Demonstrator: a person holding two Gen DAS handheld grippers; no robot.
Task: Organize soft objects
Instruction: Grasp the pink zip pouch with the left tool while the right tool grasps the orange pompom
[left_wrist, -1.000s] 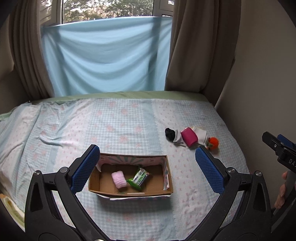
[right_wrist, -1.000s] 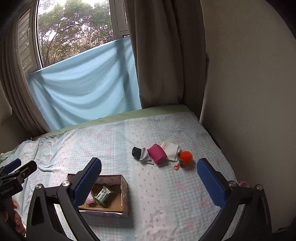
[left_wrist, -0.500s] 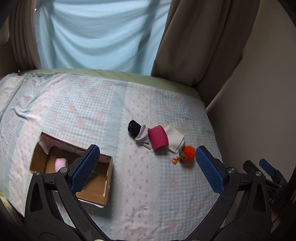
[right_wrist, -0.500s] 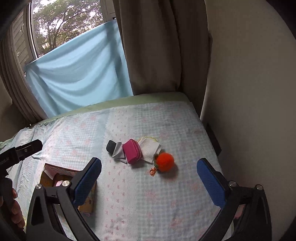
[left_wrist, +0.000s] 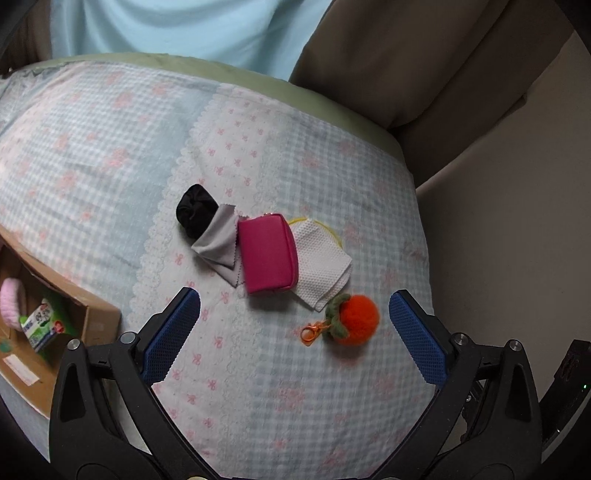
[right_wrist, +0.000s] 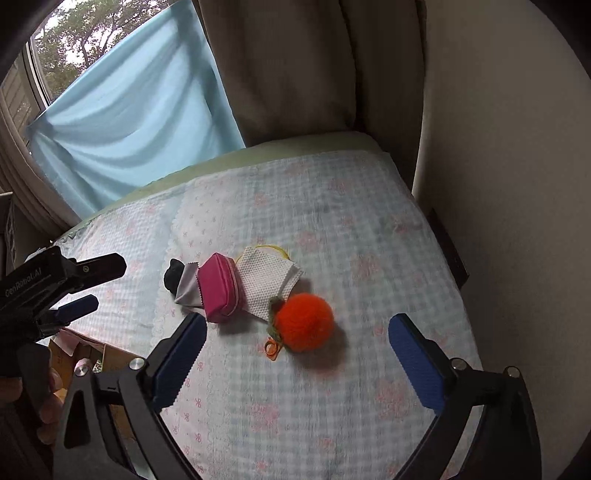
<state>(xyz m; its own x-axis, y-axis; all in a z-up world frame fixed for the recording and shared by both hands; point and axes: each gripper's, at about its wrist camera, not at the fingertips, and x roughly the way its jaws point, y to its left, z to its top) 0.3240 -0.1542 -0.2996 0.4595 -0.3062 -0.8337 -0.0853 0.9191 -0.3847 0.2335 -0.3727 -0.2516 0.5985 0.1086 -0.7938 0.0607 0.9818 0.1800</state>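
Both grippers held above the bed, jaws spread wide, nothing between them.

Landmark: magenta pouch (left_wrist: 267, 254), lying on the checked bedspread (left_wrist: 110, 155). Against its window-side flank, a grey cloth (left_wrist: 218, 243) with a black bundle (left_wrist: 195, 210) beyond it. Against its wall-side flank, a white waffle cloth (left_wrist: 321, 266) with a thin yellow loop peeping out behind. The orange pom-pom (right_wrist: 303, 322), green-leafed, with a small orange clasp, sits just beside that white cloth, nearest the holders.

Cardboard box (left_wrist: 66, 295) lies well apart from the pouch, toward the window side; a pink roll (left_wrist: 13, 302) and a green-and-white packet (left_wrist: 40, 325) already inside it.

Step in hand, as I judge it: approach for the next pick. Right gripper (right_wrist: 295, 350) brackets the pom-pom most squarely; left gripper (left_wrist: 291, 332) hangs over the same cluster.

Next move would call for lowering around the pom-pom, closing gently, then carrying it past the pouch to the box.

Room: open bedspread on the near side of the pouch. The wall and bed edge are near on the pom-pom's side. Two grippers over one cluster risk crowding.
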